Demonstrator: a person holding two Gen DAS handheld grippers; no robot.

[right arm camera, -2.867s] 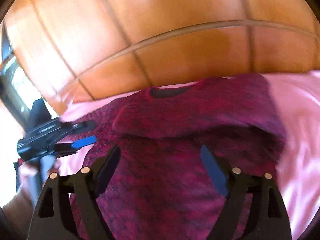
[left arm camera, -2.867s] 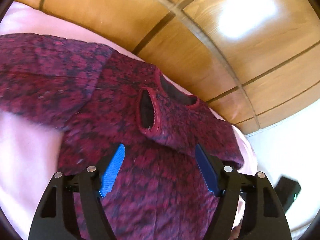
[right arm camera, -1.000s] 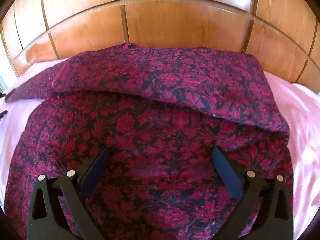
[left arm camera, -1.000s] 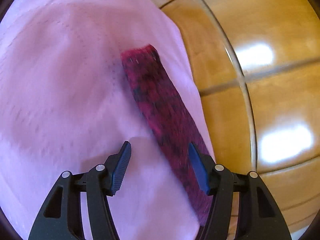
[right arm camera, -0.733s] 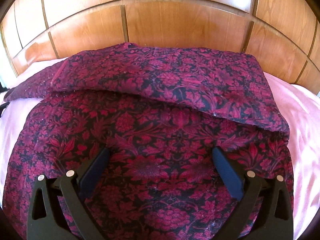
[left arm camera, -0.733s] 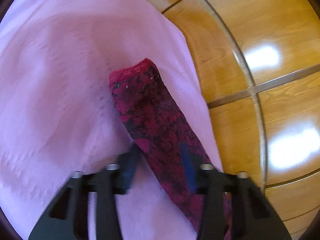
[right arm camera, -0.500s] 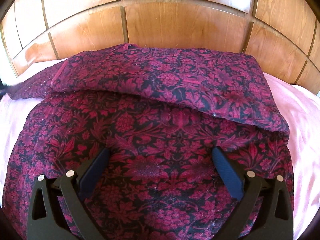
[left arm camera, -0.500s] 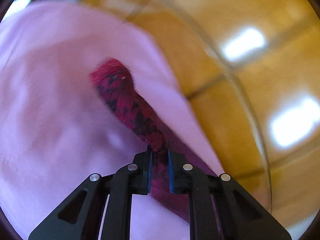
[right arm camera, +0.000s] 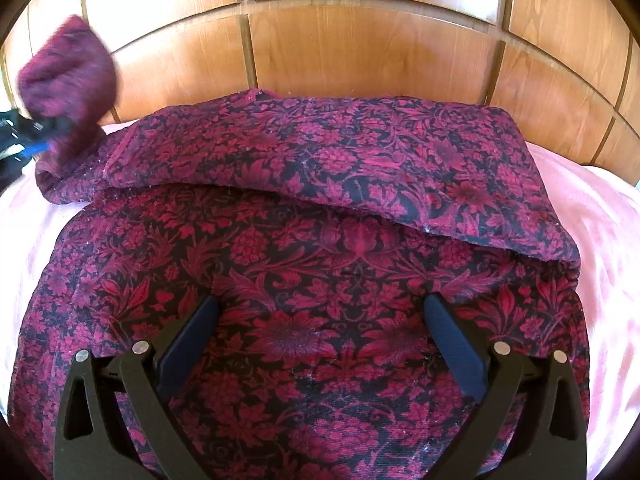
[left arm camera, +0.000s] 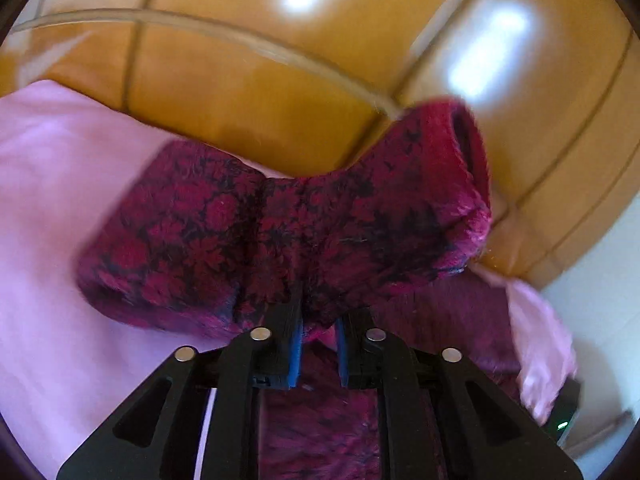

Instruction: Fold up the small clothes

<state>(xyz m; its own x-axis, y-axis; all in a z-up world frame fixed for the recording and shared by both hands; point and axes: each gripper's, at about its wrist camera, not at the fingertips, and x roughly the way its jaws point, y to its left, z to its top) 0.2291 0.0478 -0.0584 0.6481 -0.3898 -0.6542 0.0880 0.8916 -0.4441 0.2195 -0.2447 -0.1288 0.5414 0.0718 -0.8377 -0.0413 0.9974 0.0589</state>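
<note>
I had my left tongs [left arm camera: 318,344] clenched on 1 sleeve [left arm camera: 288,220] of the dark red flowery top [right arm camera: 320,264], and the sleeve was up in the air, bent over the tips with its cuff [left arm camera: 470,160] sticking up to the right. My right tongs [right arm camera: 320,344] were spread wide and grasping nothing; they hung just over the middle of the top. The top lay flat on the pink sheet [right arm camera: 600,216] of the bed, right by the wooden headboard [right arm camera: 360,40]. 1 sleeve [right arm camera: 340,156] was already lying across the chest, so I think that fold was done. The lifted sleeve was not folded yet. In the right view I could see it [right arm camera: 68,80] raised at the far left of the top. I think I was about halfway. I had yet to lay this 2nd sleeve across the chest too, then let go of it, then fold the bottom of the top up to make a small neat shape. The left picture was blurry, so I could not tell how much cloth the tips had.
</note>
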